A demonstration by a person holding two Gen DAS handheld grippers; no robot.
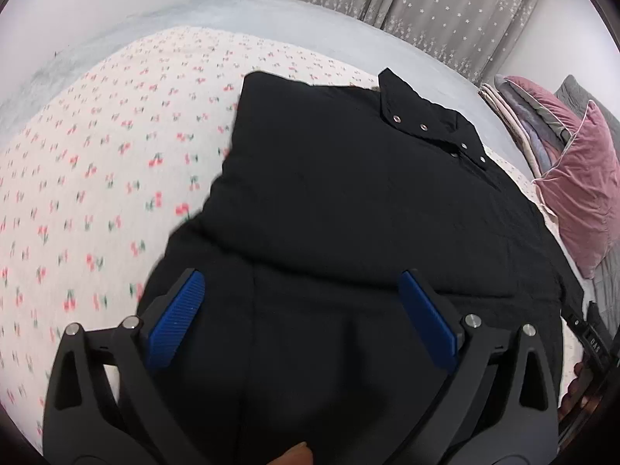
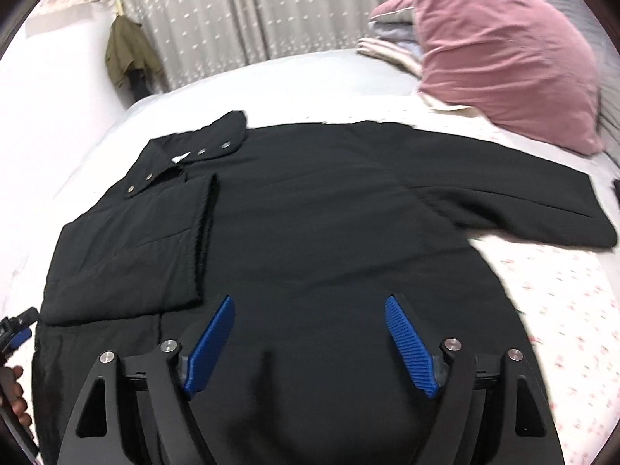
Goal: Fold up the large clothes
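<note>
Both sets of jaws are spread wide with nothing between them: left gripper (image 1: 300, 298) and right gripper (image 2: 308, 323) hover over the black coat (image 2: 310, 224). It lies flat on the bed (image 1: 97, 162), one sleeve (image 2: 128, 240) folded in, the other (image 2: 542, 209) stretched toward the pink pillow (image 2: 500, 54). Looks padded, soft, bulky; I'd take that outstretched cuff.

a bed (image 1: 271, 7) bears a cherry-print sheet (image 1: 97, 162), black coat (image 1: 348, 201) and pink pillow (image 2: 503, 58).
</note>
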